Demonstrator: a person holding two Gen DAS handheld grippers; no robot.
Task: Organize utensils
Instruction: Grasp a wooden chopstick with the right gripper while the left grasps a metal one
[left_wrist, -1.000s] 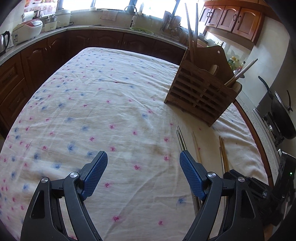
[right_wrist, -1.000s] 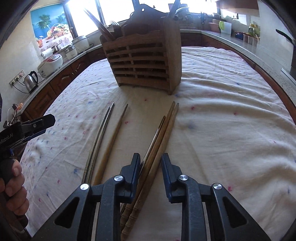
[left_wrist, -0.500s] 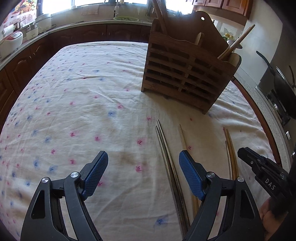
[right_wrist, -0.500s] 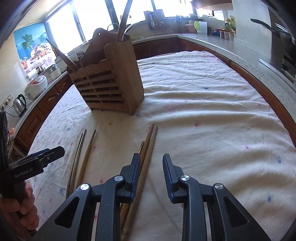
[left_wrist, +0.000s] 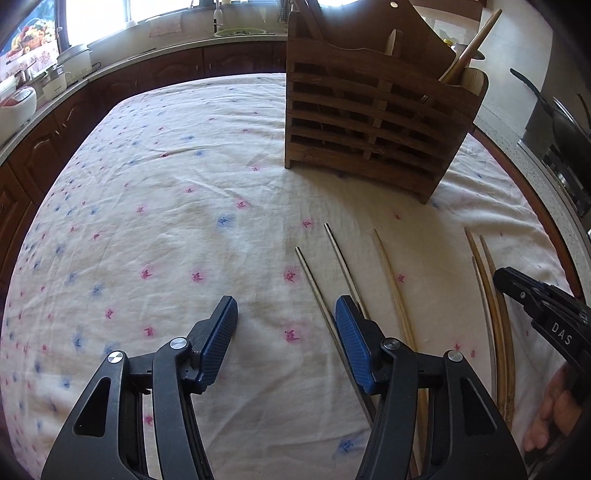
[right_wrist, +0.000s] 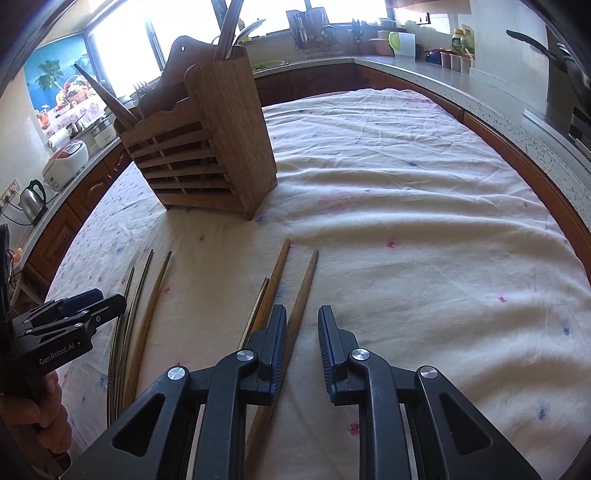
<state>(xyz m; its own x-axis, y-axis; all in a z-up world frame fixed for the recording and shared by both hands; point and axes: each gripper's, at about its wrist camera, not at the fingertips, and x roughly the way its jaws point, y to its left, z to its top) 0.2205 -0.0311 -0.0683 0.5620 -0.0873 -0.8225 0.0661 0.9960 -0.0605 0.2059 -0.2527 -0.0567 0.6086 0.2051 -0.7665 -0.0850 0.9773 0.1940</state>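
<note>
The left gripper (left_wrist: 286, 332) hangs low over the desk (left_wrist: 155, 206), which is covered by a pale cloth with pink and blue flower specks. Its blue-padded fingers (left_wrist: 218, 332) stand apart and are closing, with only bare cloth between them. A thin metal chopstick (left_wrist: 314, 280) runs just inside the right-hand finger and slips under it; a second metal chopstick (left_wrist: 341, 254) lies just outside that finger, and a pale wooden chopstick (left_wrist: 391, 284) lies a little further out on the same side.

The right gripper (right_wrist: 302, 332) sits over the other group of sticks, its fingers (right_wrist: 277, 332) close together with a narrow gap, and closing. One brown wooden chopstick (right_wrist: 303, 291) passes up through that gap from below the left-hand finger; whether the pads touch it I cannot tell. Another brown wooden chopstick (right_wrist: 275, 273) and a thinner dark stick (right_wrist: 258, 302) lie just outside the left-hand finger.

Beyond both pairs of fingers, well apart from the loose sticks, stands the slatted wooden utensil holder (right_wrist: 207, 155), upright on the cloth, with utensil handles and a fork poking out of its top. In the right wrist view the left gripper shows at the left edge, held in a hand (right_wrist: 33, 413).
</note>
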